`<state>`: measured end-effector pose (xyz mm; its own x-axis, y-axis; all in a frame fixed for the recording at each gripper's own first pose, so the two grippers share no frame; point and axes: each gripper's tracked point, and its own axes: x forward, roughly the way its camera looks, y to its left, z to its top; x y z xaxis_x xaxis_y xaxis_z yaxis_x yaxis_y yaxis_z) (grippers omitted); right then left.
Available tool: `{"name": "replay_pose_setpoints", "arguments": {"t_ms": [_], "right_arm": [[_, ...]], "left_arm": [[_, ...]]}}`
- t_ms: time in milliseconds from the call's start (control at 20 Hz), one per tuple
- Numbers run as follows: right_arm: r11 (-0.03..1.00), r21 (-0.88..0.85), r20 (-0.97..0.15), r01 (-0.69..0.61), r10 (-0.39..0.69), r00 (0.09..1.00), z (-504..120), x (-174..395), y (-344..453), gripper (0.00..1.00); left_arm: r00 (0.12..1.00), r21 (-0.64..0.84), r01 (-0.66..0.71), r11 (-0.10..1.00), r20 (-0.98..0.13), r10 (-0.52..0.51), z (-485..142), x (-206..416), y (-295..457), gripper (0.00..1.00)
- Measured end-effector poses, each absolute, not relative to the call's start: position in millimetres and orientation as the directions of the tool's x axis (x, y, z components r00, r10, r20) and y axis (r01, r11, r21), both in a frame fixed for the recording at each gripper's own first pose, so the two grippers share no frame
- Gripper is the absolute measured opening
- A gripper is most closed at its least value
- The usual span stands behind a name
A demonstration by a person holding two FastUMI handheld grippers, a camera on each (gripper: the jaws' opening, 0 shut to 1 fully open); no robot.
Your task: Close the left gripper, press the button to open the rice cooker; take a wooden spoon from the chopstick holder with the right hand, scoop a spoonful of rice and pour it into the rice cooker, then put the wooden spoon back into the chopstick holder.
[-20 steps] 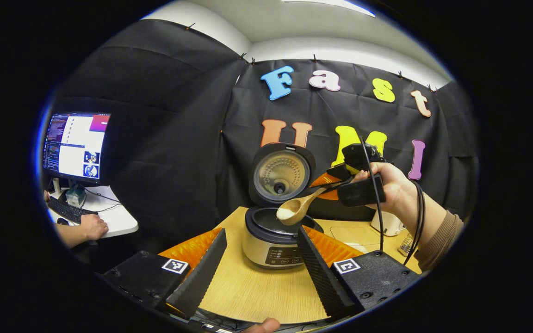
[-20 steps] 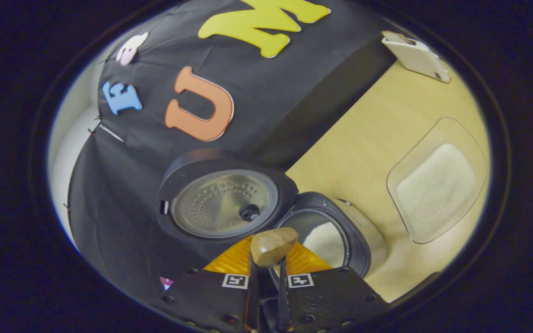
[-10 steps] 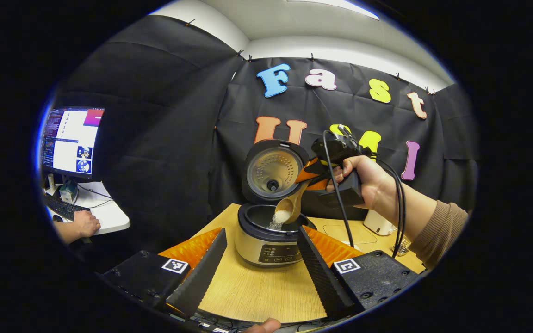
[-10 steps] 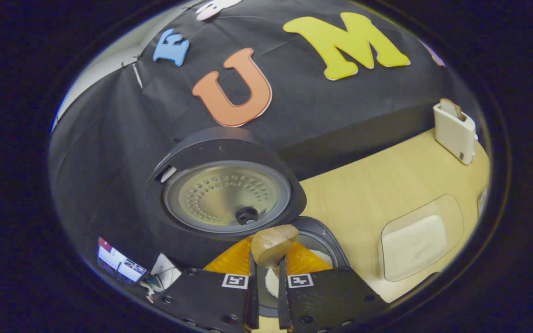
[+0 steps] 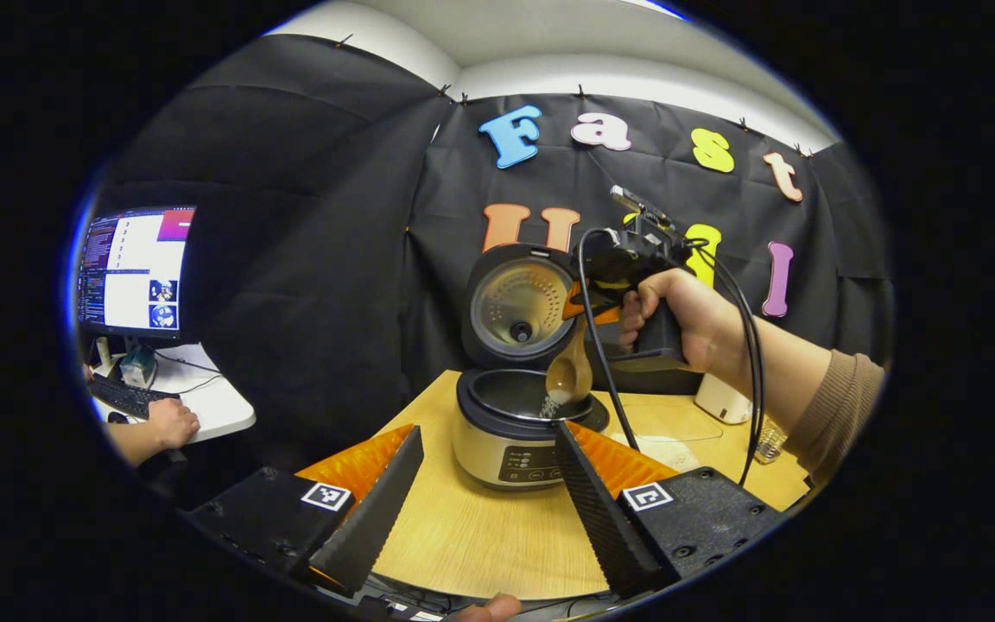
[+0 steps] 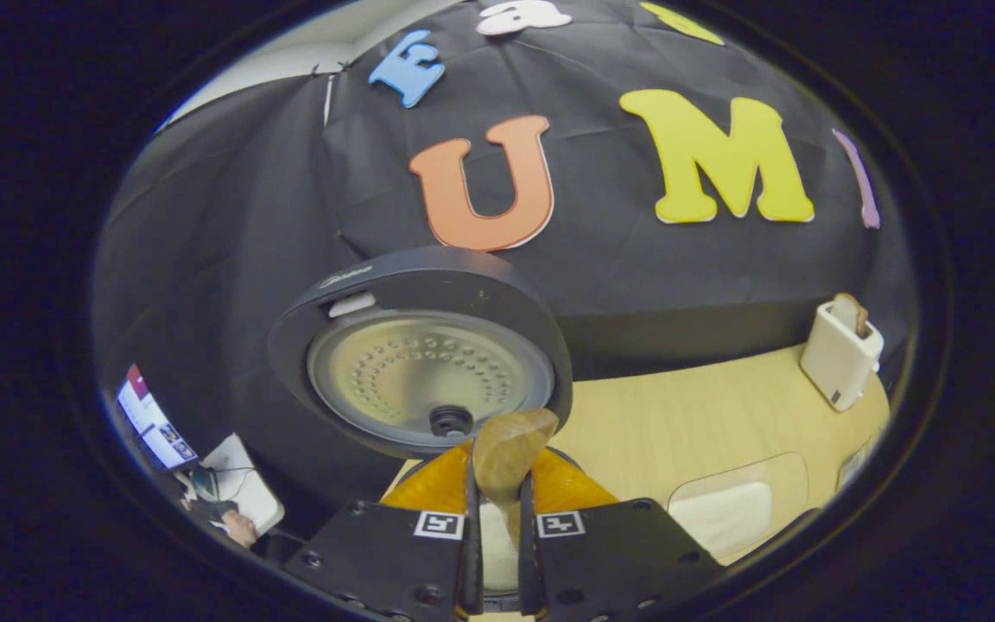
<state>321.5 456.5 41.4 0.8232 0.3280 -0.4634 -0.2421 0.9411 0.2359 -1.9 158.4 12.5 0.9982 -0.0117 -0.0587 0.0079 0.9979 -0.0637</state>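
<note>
Above the open rice cooker [image 5: 516, 423], the right gripper [image 5: 588, 304] pinches the handle of the wooden spoon [image 5: 568, 373] and holds it tipped steeply, bowl down, so that grains of rice [image 5: 549, 404] fall from its lip into the pot. In the right gripper view the spoon's bowl [image 6: 504, 449] stands just ahead of the two fingers, which press on the handle from both sides, with the raised lid [image 6: 418, 350] right behind it. The left gripper [image 5: 484, 492] waits low over the bench [image 5: 480, 540], its fingers spread wide and holding nothing, well short of the cooker.

The step in hand looks like the pour, and it seems nearly finished. To do it well, the spoon's lip should stay over the middle of the pot, not the rim, so no grains bounce onto the bench. The tilt wants holding until the bowl is empty; a small turn of the wrist would shed what clings. The spoon sits close to the lid, so a knock there is the thing to avoid. The grip must stay firm, since a thin handle can twist between flat fingers. After that comes the white chopstick holder [image 6: 839, 352] at the far right of the bench, beyond the clear tray of rice [image 6: 735, 510].
</note>
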Motion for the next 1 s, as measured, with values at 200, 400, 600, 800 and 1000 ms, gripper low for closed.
{"name": "replay_pose_setpoints", "arguments": {"t_ms": [200, 400, 600, 800, 1000], "right_arm": [[0.946, 0.087, -0.426, -0.313, 0.319, 0.847, 50.1, 316.9, 472.2, 0.16], [0.936, -0.052, -0.385, -0.348, 0.303, 0.872, 55.1, 315.4, 482.3, 0.16], [0.901, -0.206, -0.346, -0.382, 0.298, 0.890, 55.0, 312.7, 491.6, 0.16], [0.874, -0.299, -0.325, -0.384, 0.285, 0.902, 55.6, 309.7, 489.2, 0.15], [0.859, -0.365, -0.305, -0.360, 0.255, 0.918, 56.1, 306.0, 467.4, 0.16]], "left_arm": [[0.997, -0.048, -0.020, 0.999, -0.072, 0.017, 8.4, 1.1, 165.2, 0.98], [0.997, -0.022, -0.013, 1.000, -0.072, 0.011, 8.2, 1.1, 162.5, 0.98], [0.997, -0.009, -0.024, 1.000, -0.075, 0.024, 7.6, 0.4, 163.8, 0.98], [0.995, -0.011, -0.048, 0.999, -0.083, 0.047, 4.9, 1.7, 171.0, 0.98], [0.994, -0.039, -0.063, 0.997, -0.092, 0.060, 2.1, 5.2, 173.3, 0.98]]}}
